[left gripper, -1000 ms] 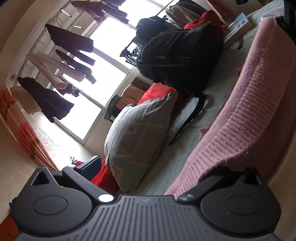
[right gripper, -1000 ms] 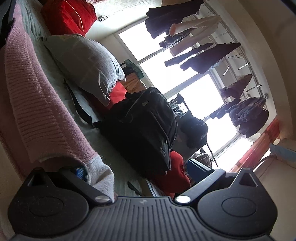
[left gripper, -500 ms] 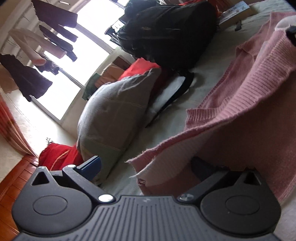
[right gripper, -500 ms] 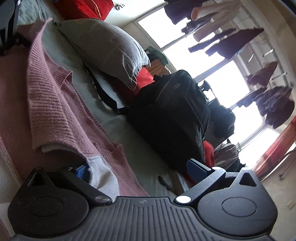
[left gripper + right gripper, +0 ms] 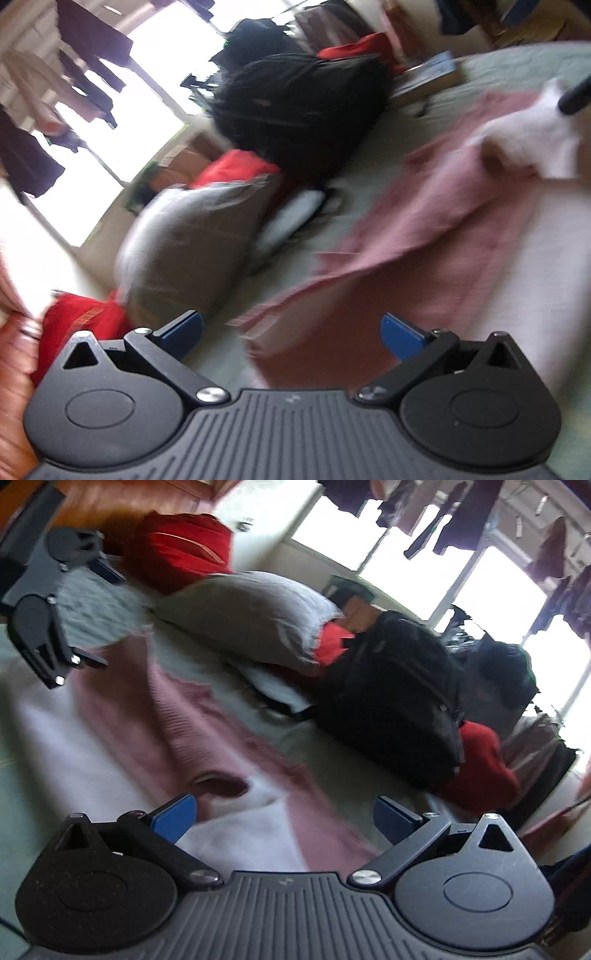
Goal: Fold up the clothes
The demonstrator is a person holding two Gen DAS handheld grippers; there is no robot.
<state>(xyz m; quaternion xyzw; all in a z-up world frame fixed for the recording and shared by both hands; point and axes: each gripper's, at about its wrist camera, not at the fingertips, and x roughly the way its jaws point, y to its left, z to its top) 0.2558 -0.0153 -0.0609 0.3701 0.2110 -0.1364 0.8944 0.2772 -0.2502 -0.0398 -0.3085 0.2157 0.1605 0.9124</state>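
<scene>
A pink knit sweater [image 5: 436, 225] with a pale inner side lies spread on the bed, also seen as the sweater [image 5: 207, 723] in the right wrist view. My left gripper [image 5: 291, 332] hangs open just above its near hem, blue pads apart, nothing between them. My right gripper [image 5: 284, 812] is open too, over the sweater's pale cuff end [image 5: 240, 827]. The left gripper [image 5: 74, 609] shows at the upper left of the right wrist view. Both views are motion-blurred.
A grey pillow [image 5: 192, 236], a black backpack [image 5: 303, 114] and red bags [image 5: 74, 325] line the far side of the bed [image 5: 369, 166]. A book or box [image 5: 432, 74] lies beyond. Dark clothes hang at the bright window [image 5: 461, 520].
Both grippers have let go of the sweater and opened. The sweater, lifted a second ago, now lies flat on the bed, and both grippers have pulled back from it.
</scene>
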